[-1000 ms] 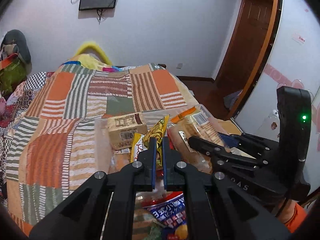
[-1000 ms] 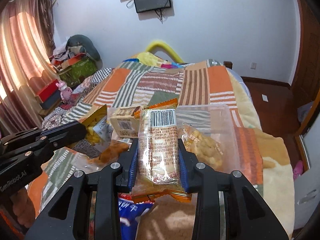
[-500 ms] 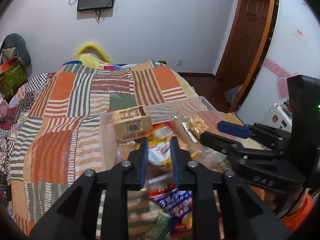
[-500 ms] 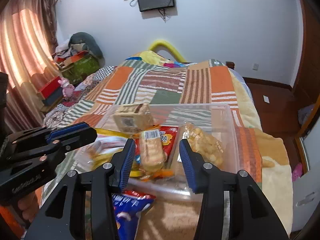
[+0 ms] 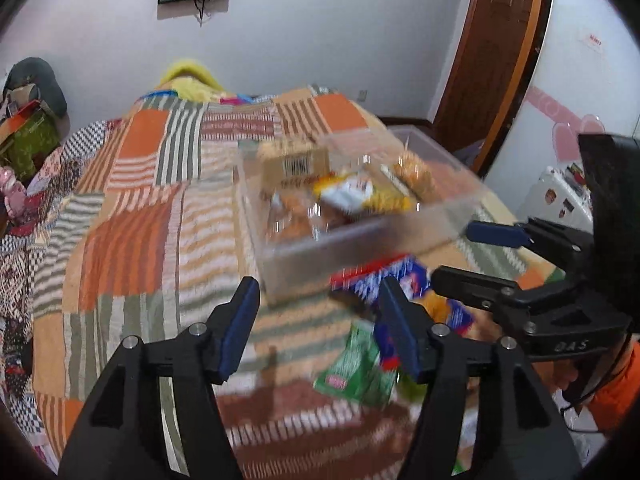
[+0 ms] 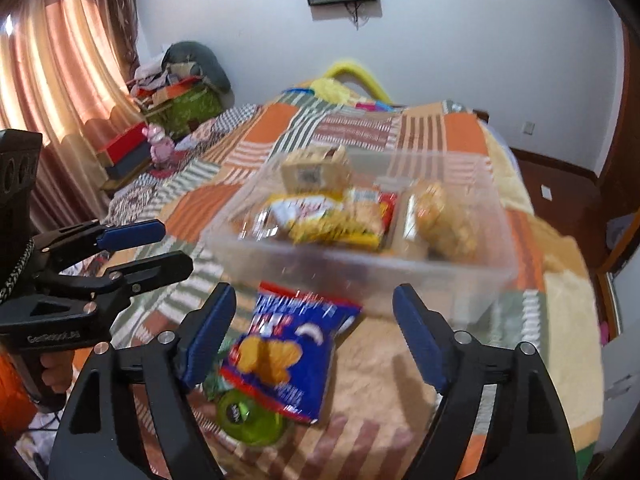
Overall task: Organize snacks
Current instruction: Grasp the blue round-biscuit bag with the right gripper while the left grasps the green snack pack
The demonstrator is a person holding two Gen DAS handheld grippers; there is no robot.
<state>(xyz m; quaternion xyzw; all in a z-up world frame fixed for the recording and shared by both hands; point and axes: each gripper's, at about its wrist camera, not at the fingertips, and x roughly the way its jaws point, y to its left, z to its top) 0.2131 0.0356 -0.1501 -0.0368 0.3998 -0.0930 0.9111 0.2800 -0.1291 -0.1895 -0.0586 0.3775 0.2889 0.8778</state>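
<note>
Both claws, left (image 5: 318, 320) and right (image 6: 314, 330), now wide open, empty, pulled back; released snacks lie in bin (image 6: 420, 276) on bed; blue bag (image 6: 280, 356) next

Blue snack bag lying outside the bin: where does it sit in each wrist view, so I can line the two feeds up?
Left wrist view: the blue snack bag lies right of centre, partly behind the left hand-held gripper's right finger.
Right wrist view: it lies low and centre, framed by the open fingers of the right hand-held gripper.
Shared landmark: the clear plastic bin of snacks, just beyond the bag in both.
</note>
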